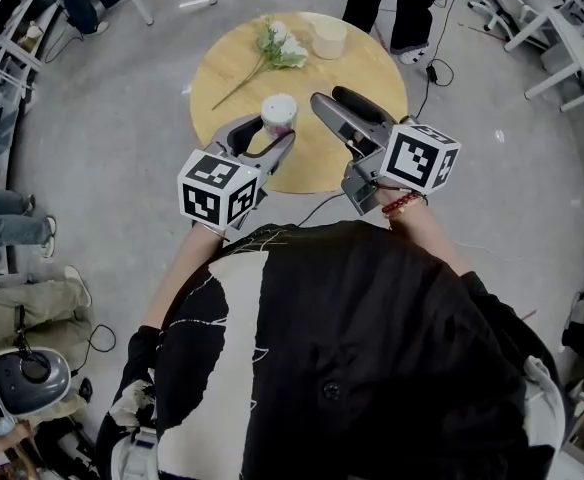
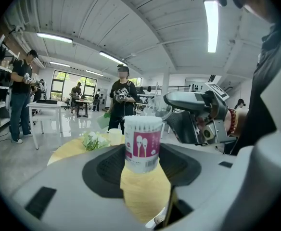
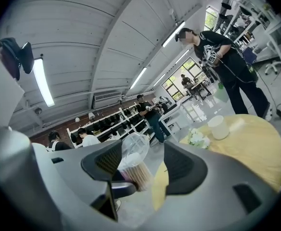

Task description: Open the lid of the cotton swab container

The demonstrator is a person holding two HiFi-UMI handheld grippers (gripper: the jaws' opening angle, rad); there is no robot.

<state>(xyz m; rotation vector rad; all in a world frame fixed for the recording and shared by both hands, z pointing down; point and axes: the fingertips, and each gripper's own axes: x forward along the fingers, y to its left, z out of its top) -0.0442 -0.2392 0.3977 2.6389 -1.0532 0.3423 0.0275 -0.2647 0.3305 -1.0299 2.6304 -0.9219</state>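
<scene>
The cotton swab container (image 1: 278, 114), a white tub with a pink label, stands upright between the jaws of my left gripper (image 1: 272, 129), over the near part of the round wooden table (image 1: 230, 68). In the left gripper view the container (image 2: 142, 143) shows bare swab tips at its top, and both pads press its sides. Its clear lid (image 3: 132, 150) is tipped up and off the swabs. The lid rests against the left jaw of my right gripper (image 3: 144, 160), whose other jaw stands apart from it. My right gripper (image 1: 329, 96) reaches in from the right.
At the table's far side lie a white flower sprig (image 1: 276, 45) and a white cup (image 1: 329, 38). A person (image 1: 400, 8) stands just beyond the table. A thin cable (image 1: 322, 206) runs off the near edge. White tables and shelves line the room.
</scene>
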